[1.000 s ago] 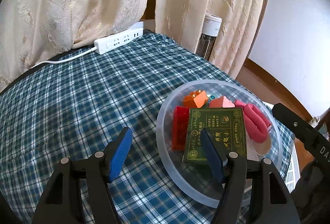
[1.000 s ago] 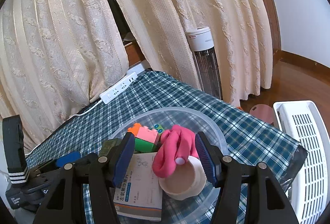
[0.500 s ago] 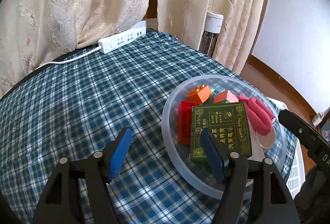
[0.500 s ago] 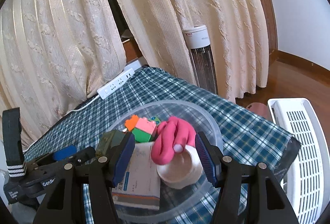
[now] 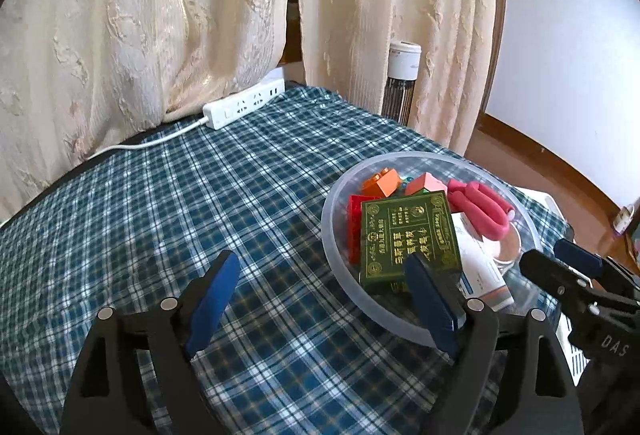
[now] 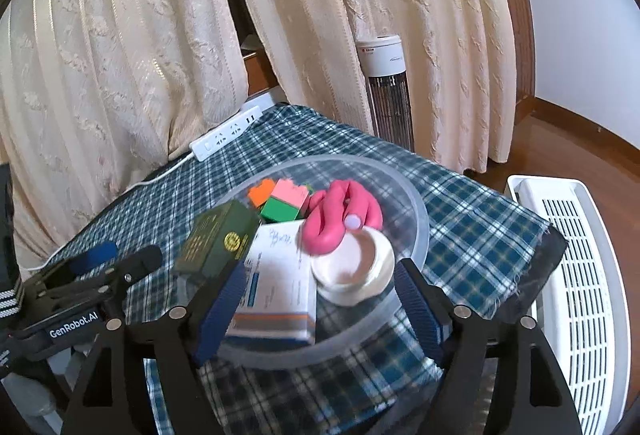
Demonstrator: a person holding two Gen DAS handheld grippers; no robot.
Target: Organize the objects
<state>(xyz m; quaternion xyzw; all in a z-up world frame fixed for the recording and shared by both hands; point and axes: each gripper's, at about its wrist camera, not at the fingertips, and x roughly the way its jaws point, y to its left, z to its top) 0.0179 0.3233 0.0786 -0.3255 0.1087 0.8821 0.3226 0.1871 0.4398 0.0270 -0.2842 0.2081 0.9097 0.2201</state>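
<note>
Each hand-held gripper, left [image 5: 320, 299] and right [image 6: 320, 303], is opening wider, gripping nothing; everything is sitting in the bowl [image 5: 340, 267] near the tabletop's [image 5: 160, 215] right edge, so organizing is looking finished.

Cream curtains [image 5: 168, 35] hang behind the plaid-clothed table [image 5: 200, 203], daylight glowing through; a tower heater [image 6: 386, 87] stands beside them, white wall [image 5: 560, 55] and wooden floor [image 6: 580, 151] beyond.
</note>
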